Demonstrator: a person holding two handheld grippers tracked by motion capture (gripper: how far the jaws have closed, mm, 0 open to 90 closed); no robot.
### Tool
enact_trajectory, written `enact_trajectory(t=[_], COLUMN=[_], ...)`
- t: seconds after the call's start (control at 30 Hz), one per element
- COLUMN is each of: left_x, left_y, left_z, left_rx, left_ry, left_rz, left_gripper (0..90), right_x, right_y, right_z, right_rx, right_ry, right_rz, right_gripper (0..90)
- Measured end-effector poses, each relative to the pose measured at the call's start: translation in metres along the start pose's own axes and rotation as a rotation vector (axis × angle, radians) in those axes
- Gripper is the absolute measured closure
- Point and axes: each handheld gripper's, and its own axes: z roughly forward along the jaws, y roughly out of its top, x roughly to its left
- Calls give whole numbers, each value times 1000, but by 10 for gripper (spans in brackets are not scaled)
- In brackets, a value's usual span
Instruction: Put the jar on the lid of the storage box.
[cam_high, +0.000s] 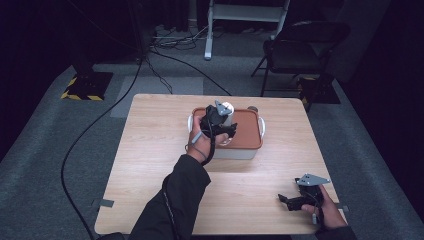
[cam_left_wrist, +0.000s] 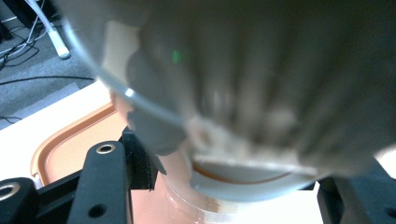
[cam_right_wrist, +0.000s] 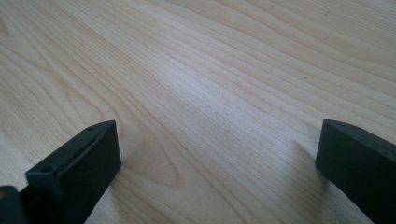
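A white box with an orange lid (cam_high: 247, 131) stands at the middle of the wooden table (cam_high: 155, 150). Above its left part, my left gripper (cam_high: 229, 129) is shut on a pale, whitish cup (cam_high: 227, 108). In the left gripper view the cup (cam_left_wrist: 261, 84) is close, blurred and tilted. It sits between the black jaws of the left gripper (cam_left_wrist: 224, 172), over the orange lid (cam_left_wrist: 70, 140). My right gripper (cam_high: 286, 201) rests low at the table's front right corner. In the right gripper view the right gripper (cam_right_wrist: 217, 149) stands open, with bare wood (cam_right_wrist: 210, 70) between its jaws.
A small dark round object (cam_high: 253, 108) lies behind the box. Off the table, a black folding chair (cam_high: 300, 45) stands at the back right. A stand base with yellow-black stripes (cam_high: 82, 87) is at the back left. Cables (cam_high: 100, 120) run across the grey floor.
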Motion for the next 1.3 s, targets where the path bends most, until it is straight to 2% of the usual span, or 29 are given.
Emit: enact_trajectory(t=[0.27,0.63,1.0,1.03,1.3], left_x=[2,9,11,12,14], left_y=[3,0,-4,-5,-7], left_z=[5,17,26,26,29], left_rx=[9,23,39,35,20], left_ry=[1,-7,1,-1,0], left_rz=[-2,-31,-32,-45,-61], left_gripper=[413,414,414,414,410], right_x=[0,0,0,0,0], right_y=[0,0,0,0,0], right_z=[0,0,0,0,0], right_rx=[0,0,0,-1,-1], right_ry=[0,1,3,3,3], right_rz=[0,0,-5,-4,-8], right_gripper=[0,0,0,0,2])
